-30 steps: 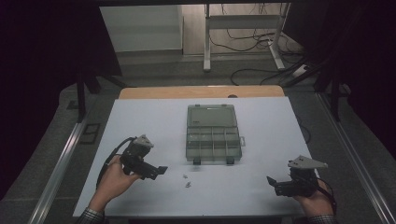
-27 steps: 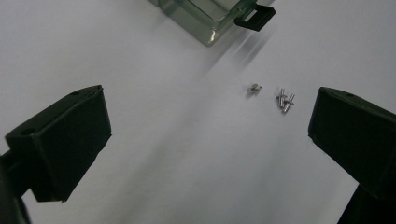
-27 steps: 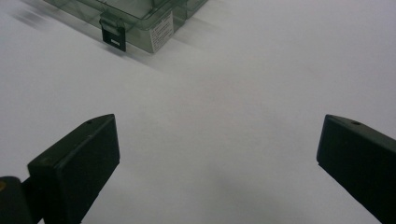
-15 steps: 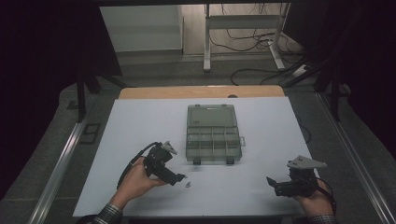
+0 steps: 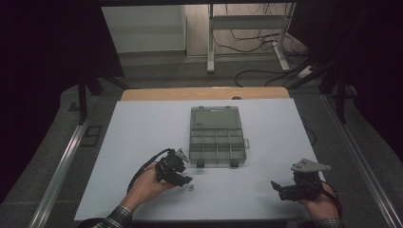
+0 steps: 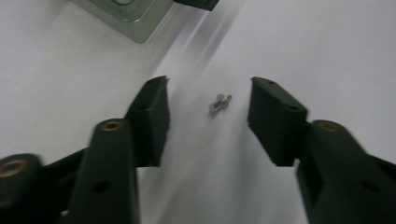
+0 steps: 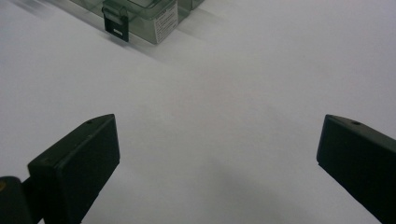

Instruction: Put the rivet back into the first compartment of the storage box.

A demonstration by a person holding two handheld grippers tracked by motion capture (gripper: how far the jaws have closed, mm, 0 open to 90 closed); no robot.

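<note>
Left tongs (image 6: 208,100) shifted toward screw (image 6: 220,102), closing around it, untouched; right tongs (image 7: 217,154) unmoved, wide open.

left hand-held gripper (image 5: 186,181): jaws just closing, pads apart, tilted down | right hand-held gripper (image 5: 277,189): jaws wide, level

A lab or workshop bench is showing here: a white table (image 5: 142,137) is standing on a grey floor, with a metal stand (image 5: 247,35) and loose cables (image 5: 256,71) lying far beyond the grippers, and dark curtains (image 5: 43,57) hanging at either side.
</note>
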